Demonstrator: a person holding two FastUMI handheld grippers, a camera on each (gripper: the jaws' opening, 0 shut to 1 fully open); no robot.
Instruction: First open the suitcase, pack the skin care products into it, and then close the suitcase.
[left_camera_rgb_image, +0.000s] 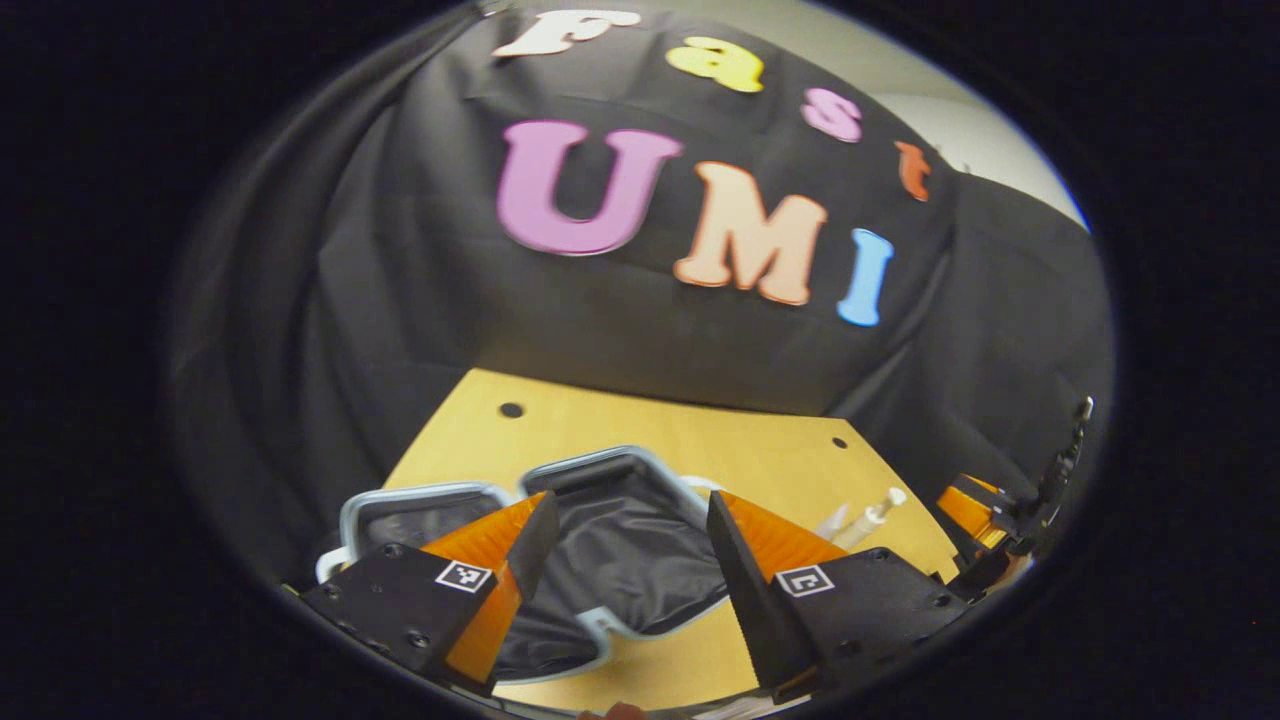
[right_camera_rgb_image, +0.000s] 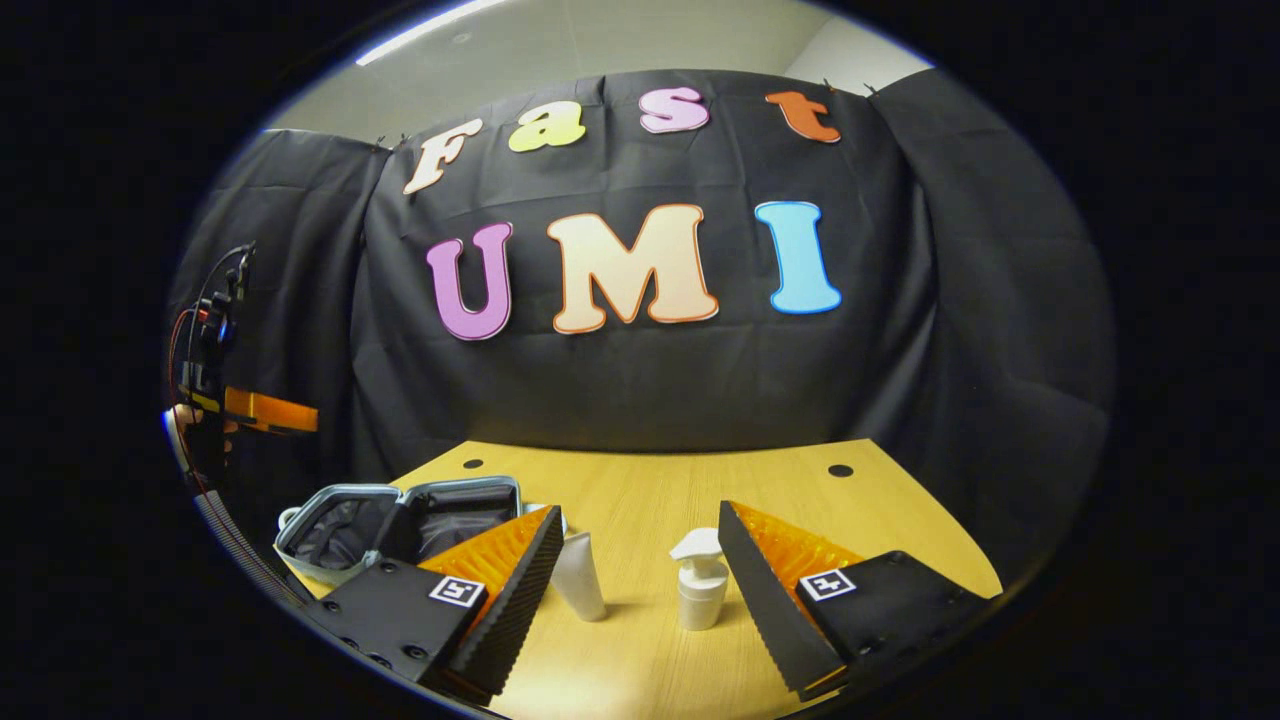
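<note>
Left gripper view: the left gripper (left_camera_rgb_image: 620, 545) hung above the wooden table (left_camera_rgb_image: 640, 425) with its 2 fingers spread wide apart and nothing between them. Beneath it lay the suitcase (left_camera_rgb_image: 610, 560), opened flat, both halves showing dark lining inside a pale rim. Just right of the suitcase, a white tube (left_camera_rgb_image: 868, 517) stood on the table, with the right gripper (left_camera_rgb_image: 985, 520) at the far right edge.

Right gripper view: the right gripper (right_camera_rgb_image: 640, 560) was likewise open and empty. Between its fingers stood 2 skin care products, apart from each other: the white tube (right_camera_rgb_image: 580, 575) and a white pump bottle (right_camera_rgb_image: 700, 585). The open suitcase (right_camera_rgb_image: 400, 520) lay at the table's left end, near the tube. The left gripper (right_camera_rgb_image: 250, 408) hovered above it.
</note>
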